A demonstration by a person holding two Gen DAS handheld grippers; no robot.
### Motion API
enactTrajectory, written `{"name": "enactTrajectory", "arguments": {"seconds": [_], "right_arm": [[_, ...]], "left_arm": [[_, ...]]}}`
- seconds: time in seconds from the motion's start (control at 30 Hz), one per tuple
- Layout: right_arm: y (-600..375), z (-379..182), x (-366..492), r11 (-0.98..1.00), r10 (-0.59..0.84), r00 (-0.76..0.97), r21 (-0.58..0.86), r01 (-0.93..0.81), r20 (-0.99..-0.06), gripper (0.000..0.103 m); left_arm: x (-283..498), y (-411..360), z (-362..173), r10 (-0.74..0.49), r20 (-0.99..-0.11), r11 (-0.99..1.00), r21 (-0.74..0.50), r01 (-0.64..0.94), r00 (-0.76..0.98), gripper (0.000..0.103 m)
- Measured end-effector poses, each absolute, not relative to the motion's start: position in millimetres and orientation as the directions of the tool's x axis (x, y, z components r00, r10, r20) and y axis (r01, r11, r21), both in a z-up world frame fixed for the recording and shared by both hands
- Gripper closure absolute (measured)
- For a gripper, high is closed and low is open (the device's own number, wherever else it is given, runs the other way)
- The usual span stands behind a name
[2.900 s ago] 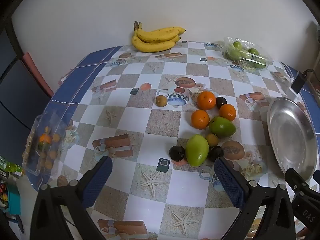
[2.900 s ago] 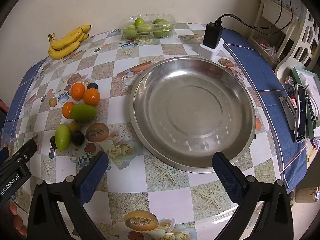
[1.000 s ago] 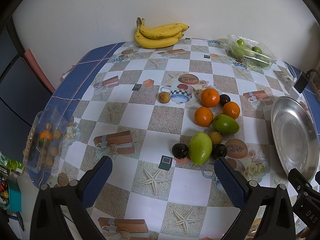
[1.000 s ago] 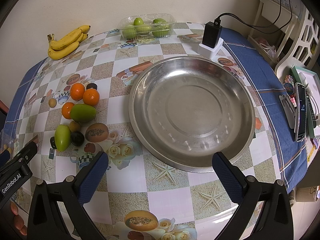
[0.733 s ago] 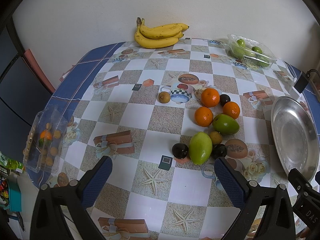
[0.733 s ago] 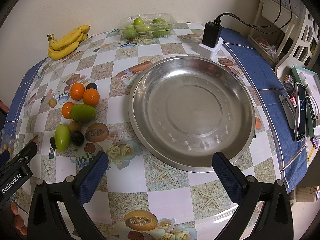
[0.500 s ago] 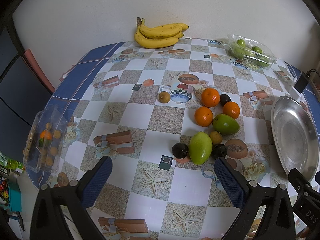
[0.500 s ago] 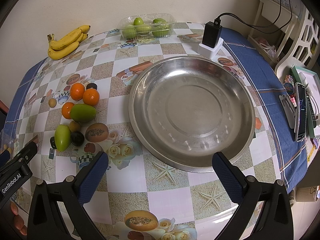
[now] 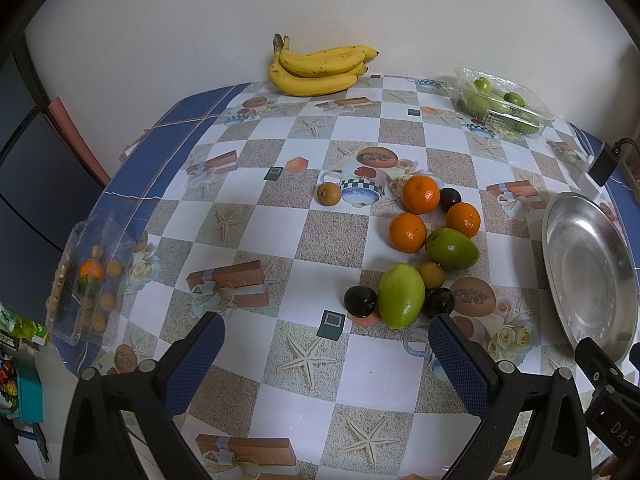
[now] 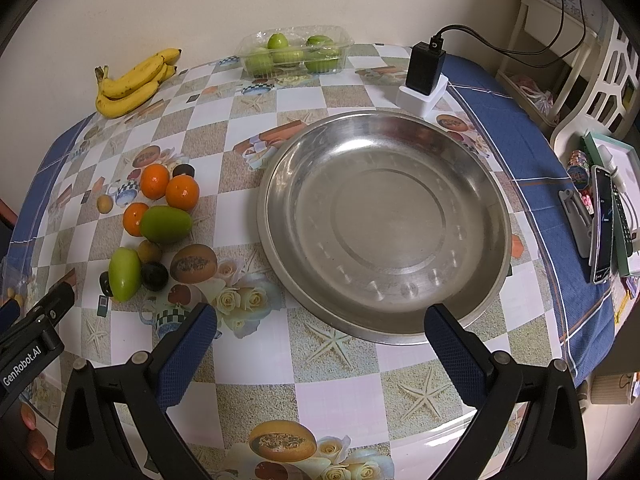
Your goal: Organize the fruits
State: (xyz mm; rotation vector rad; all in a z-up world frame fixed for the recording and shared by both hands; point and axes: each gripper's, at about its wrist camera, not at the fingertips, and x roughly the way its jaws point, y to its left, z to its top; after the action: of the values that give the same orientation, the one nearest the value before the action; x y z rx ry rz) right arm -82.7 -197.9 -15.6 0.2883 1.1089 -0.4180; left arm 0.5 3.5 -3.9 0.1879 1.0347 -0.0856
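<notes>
While nothing is gripped: sorting is unstarted.
Fingers: left gripper (image 9: 324, 354) and right gripper (image 10: 320, 340) both spread apart, empty.
Next: lower onto nearest green mango (image 9: 401, 295), carry to tray (image 10: 496, 268).

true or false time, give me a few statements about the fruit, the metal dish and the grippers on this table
1. The steel dish holds no fruit. True.
2. The left gripper is shut on a mango. False: it is open and holds nothing.
3. Three oranges lie loose on the tablecloth. True.
4. The bananas sit in the clear plastic tray. False: they lie on the table by the wall; the tray holds green fruit.
5. The right gripper is open. True.
</notes>
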Motion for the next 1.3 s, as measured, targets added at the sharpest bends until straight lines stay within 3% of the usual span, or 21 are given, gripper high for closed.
{"name": "enactTrajectory", "arguments": {"seconds": [0.3,0.6,0.87,1.0,1.13,1.3], "right_arm": [[-193,-16,-80,0.901,-0.159,0.392,0.03,0.434,-0.906,0.0],[-179,-2,-58,0.915,0.019,0.476,0.207,0.347,-0.879,0.0],[-159,-14,-23,0.918,0.106,0.45,0.261,0.299,-0.887,0.001],[-151,-27,-10,0.912,0.159,0.416,0.295,0.285,-0.895,0.018],[-145,-45,-1,0.898,0.214,0.373,0.332,0.288,-0.903,0.028],[-143,-59,6,0.881,0.256,0.349,0.366,0.301,-0.902,0.043]], "left_arm": [[1,10,-6,-0.026,-0.87,0.983,0.067,0.17,0.493,0.0],[31,32,2,-0.147,-0.873,0.984,-0.083,0.155,0.465,0.0],[53,49,-16,-0.151,-0.891,0.983,-0.09,0.161,0.427,0.0],[59,55,-29,-0.168,-0.908,0.981,-0.117,0.153,0.384,0.0],[65,56,-41,-0.185,-0.92,0.981,-0.15,0.126,0.345,0.002],[68,54,-55,-0.24,-0.924,0.97,-0.218,0.108,0.297,0.017]]}}
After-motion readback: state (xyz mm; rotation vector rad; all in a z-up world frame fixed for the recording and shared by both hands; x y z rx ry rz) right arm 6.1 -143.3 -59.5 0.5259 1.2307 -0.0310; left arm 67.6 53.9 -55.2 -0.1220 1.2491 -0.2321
